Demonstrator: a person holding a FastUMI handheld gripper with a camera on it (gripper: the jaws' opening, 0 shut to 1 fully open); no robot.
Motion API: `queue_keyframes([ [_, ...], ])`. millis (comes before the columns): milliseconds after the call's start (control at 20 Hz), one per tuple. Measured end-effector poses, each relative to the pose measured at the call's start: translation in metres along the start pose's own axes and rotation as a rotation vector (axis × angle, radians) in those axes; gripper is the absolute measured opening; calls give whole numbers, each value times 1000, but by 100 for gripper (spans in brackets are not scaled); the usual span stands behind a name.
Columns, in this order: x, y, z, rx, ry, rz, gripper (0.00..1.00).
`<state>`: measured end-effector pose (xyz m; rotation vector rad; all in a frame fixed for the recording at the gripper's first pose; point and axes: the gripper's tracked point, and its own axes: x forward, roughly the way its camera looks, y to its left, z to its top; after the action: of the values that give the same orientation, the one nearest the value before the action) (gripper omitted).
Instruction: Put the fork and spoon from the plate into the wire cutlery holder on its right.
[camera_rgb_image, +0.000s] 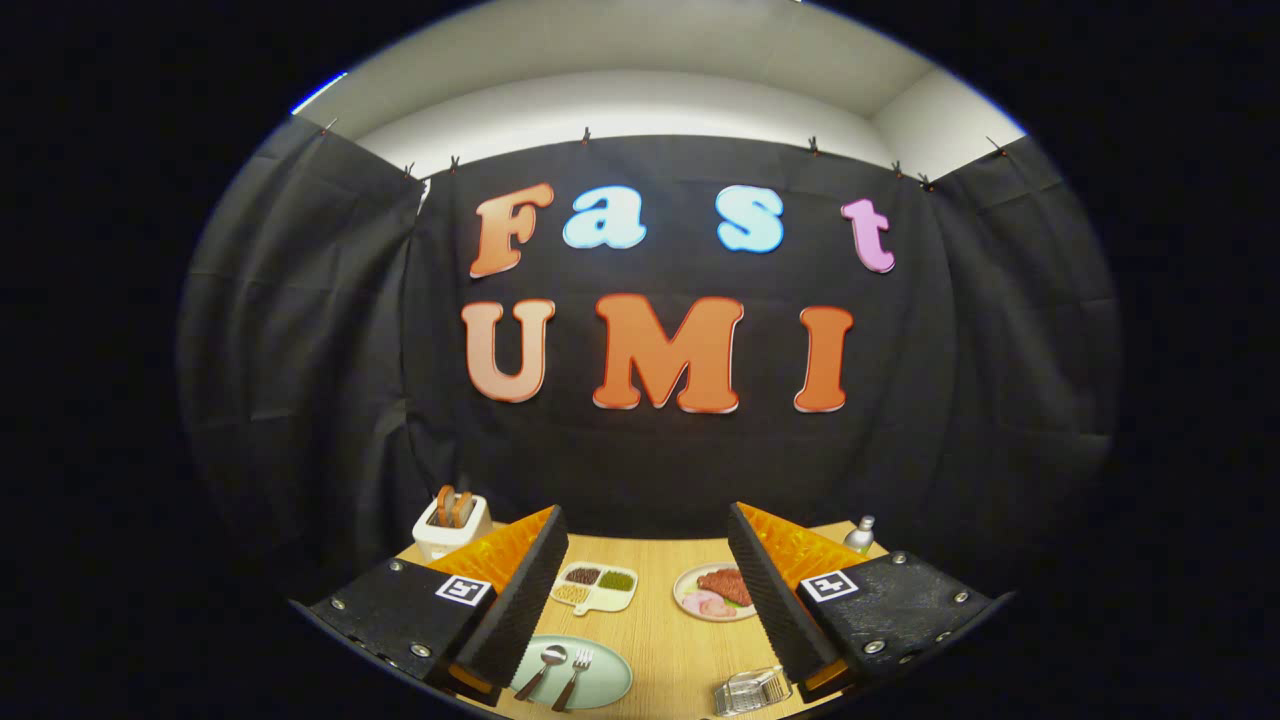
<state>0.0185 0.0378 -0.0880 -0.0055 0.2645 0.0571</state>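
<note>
A pale green plate (608, 682) lies on the wooden table low between my fingers, close to the left finger. On it a spoon (545, 665) and a fork (577, 672) lie side by side, heads pointing away from me. To the plate's right, by the right finger, stands the wire cutlery holder (752, 692). My gripper (645, 590) is held high above the table, open wide, with nothing between its fingers.
Further back on the table (660, 620) are a divided white dish with grains (594, 586) and a plate of meat (714, 592). A white toaster with toast (450, 524) stands at the far left corner, a small bottle (860, 534) at the far right.
</note>
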Motion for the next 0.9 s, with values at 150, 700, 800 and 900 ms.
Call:
queue_keyframes([
  [150, 11, 25, -51, 13, 189, 52, 97],
  [700, 29, 74, -203, -46, 637, 105, 92],
  [800, 25, 69, -236, -88, 734, 91, 91],
  [900, 27, 77, -265, -86, 826, 98, 88],
])
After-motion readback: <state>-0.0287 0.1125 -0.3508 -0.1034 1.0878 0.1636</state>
